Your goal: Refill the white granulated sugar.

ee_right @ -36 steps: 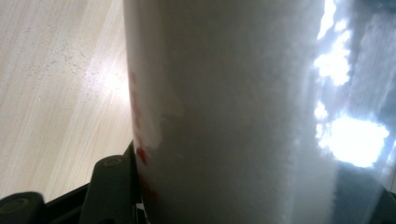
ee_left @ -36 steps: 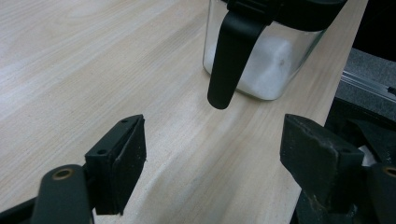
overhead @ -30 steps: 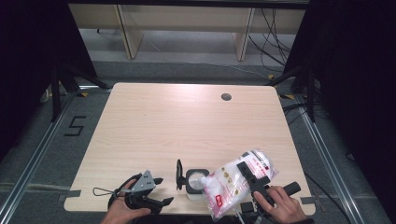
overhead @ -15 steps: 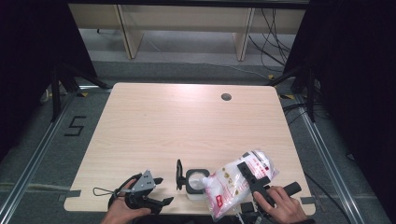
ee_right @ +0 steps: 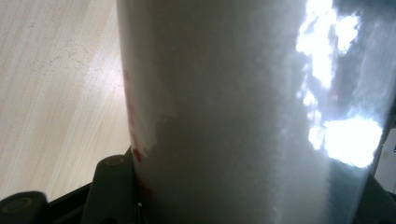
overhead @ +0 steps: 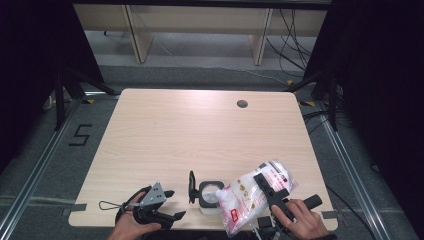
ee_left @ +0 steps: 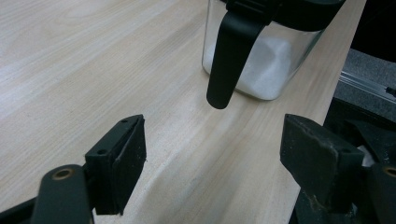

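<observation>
At the near edge of a pale wooden table [overhead: 200, 130], the right gripper [overhead: 272, 192] has its jaws clamped on a clear plastic bag of white powder [overhead: 250, 195] with red print. The bag's long axis runs diagonally, from its lower end at the near edge up toward the far right. Just left of the bag, touching it, stands an upright glass jar [overhead: 209, 196] holding white powder, its black lid flipped open; the left gripper [overhead: 167, 205] rests nearby, jaws wide and empty.
</observation>
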Demonstrator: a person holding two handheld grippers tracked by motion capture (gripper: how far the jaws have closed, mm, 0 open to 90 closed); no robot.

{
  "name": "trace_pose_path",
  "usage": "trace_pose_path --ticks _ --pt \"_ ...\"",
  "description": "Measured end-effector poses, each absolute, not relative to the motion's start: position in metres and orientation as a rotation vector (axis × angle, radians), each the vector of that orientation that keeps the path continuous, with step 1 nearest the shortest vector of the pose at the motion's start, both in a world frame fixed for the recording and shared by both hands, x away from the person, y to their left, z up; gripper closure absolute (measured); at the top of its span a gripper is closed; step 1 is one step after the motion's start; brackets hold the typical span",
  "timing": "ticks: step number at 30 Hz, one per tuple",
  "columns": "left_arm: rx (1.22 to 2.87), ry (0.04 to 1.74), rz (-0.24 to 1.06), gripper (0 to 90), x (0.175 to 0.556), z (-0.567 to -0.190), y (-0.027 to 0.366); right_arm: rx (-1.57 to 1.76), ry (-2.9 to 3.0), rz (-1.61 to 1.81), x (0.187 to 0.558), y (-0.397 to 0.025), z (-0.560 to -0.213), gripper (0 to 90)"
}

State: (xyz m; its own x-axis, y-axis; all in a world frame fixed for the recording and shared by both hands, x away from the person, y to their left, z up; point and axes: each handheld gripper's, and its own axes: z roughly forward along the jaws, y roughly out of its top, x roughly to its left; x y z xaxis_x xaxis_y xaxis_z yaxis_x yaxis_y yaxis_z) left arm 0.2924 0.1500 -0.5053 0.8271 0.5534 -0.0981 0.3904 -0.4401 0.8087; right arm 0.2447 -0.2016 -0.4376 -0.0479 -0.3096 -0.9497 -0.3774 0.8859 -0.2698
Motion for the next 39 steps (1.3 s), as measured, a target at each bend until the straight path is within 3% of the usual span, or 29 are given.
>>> trace_pose_path --ticks 39 --pt "2.083 0.672 0.242 22.4 0.2917 -0.5032 0.1531 -0.525 1.615 0.107 0.2449 -0.2007 -0.436 46.4"
